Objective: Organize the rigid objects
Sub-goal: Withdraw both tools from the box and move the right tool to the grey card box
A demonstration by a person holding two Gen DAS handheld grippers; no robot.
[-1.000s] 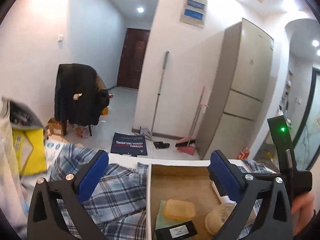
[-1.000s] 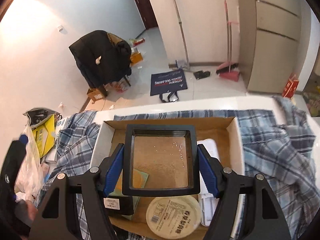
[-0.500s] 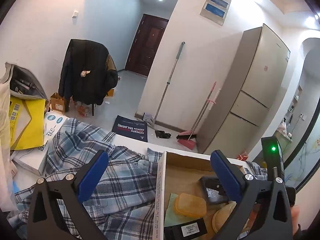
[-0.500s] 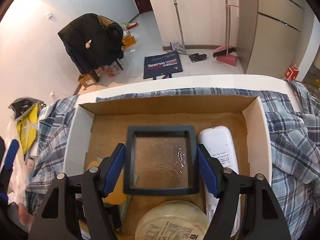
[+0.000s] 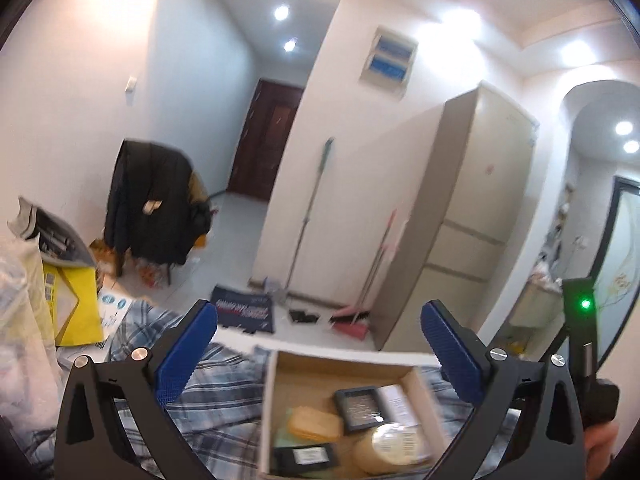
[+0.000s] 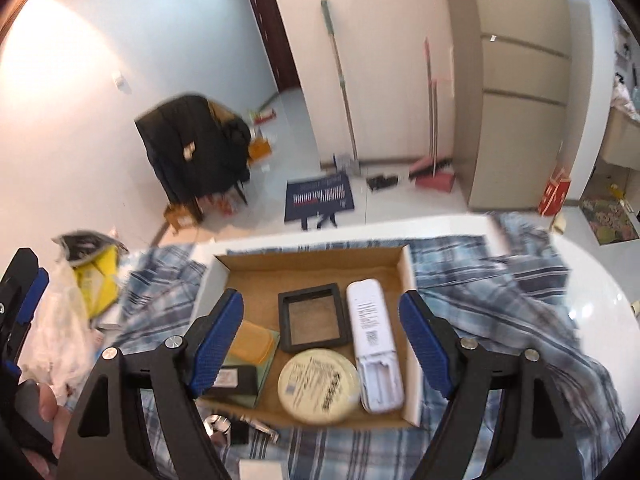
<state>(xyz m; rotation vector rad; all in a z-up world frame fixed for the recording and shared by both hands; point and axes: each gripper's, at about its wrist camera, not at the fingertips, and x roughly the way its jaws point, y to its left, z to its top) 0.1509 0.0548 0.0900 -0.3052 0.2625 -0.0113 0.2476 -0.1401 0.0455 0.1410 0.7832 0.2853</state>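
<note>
Released since the earlier frame, the black frame (image 6: 313, 317) now lies flat in the cardboard box (image 6: 412, 280), and the right gripper (image 6: 321, 332) has drawn back above it, jaws apart and empty. Left to right in the box: orange case (image 6: 250, 340), black frame, white remote (image 6: 374, 340), with a round tin (image 6: 319, 384) in front. Left gripper (image 5: 318, 354): jaws apart, empty, above the plaid cloth (image 5: 224, 384) and box.

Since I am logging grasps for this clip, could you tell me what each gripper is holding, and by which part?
Nothing is held. The right gripper is open above the cardboard box, with the black square frame lying free inside. The left gripper is open and empty too.
</note>
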